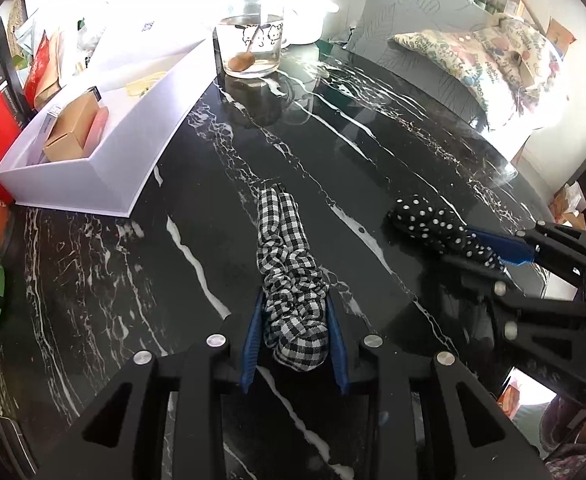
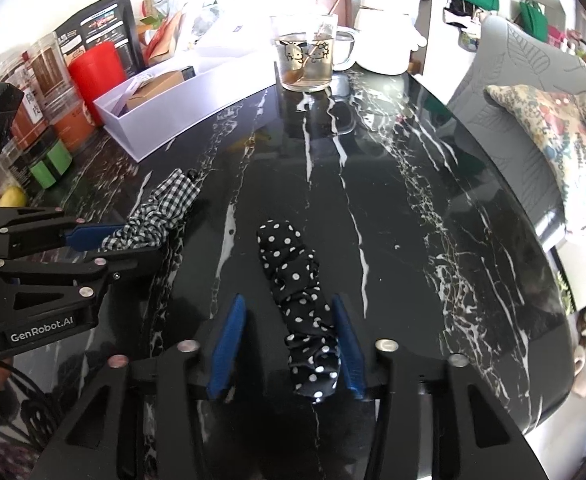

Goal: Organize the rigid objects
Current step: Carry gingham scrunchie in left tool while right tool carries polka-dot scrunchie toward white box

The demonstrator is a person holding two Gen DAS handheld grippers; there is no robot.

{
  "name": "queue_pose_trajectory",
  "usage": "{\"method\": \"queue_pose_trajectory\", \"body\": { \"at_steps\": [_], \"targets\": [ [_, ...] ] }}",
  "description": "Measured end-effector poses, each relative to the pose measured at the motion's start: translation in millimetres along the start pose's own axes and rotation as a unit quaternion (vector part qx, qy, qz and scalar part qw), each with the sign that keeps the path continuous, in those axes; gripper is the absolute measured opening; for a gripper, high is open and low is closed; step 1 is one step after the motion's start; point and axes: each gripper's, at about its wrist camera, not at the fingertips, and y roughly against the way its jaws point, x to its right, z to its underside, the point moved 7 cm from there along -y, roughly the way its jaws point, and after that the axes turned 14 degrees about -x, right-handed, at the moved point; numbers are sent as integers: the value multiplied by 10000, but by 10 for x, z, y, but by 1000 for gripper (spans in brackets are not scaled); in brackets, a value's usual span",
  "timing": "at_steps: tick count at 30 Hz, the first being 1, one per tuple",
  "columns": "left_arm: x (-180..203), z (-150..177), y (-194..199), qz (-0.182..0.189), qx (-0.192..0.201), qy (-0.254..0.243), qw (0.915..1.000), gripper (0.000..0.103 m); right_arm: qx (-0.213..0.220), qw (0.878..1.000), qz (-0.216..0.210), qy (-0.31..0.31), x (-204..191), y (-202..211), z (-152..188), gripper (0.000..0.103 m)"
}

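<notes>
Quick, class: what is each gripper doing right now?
Left gripper: shut on the black-and-white checked fabric scrunchie.
Right gripper: open around the black polka-dot fabric scrunchie.

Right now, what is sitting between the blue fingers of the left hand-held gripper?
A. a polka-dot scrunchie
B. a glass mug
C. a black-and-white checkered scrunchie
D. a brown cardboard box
C: the left wrist view shows the checkered scrunchie pinched in the left hand-held gripper, while the polka-dot scrunchie lies in the right hand-held gripper.

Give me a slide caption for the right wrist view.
Right hand-held gripper open around polka-dot scrunchie on marble table.
</notes>
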Motion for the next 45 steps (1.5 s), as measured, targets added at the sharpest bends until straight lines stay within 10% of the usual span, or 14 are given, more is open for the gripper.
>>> {"method": "queue_pose_trajectory", "body": {
  "at_steps": [45],
  "targets": [
    [-744, 435, 1193, -203, 1307, 1074, 9854, 27, 733, 9903, -810, 858, -1066, 607, 58, 15]
  ]
}}
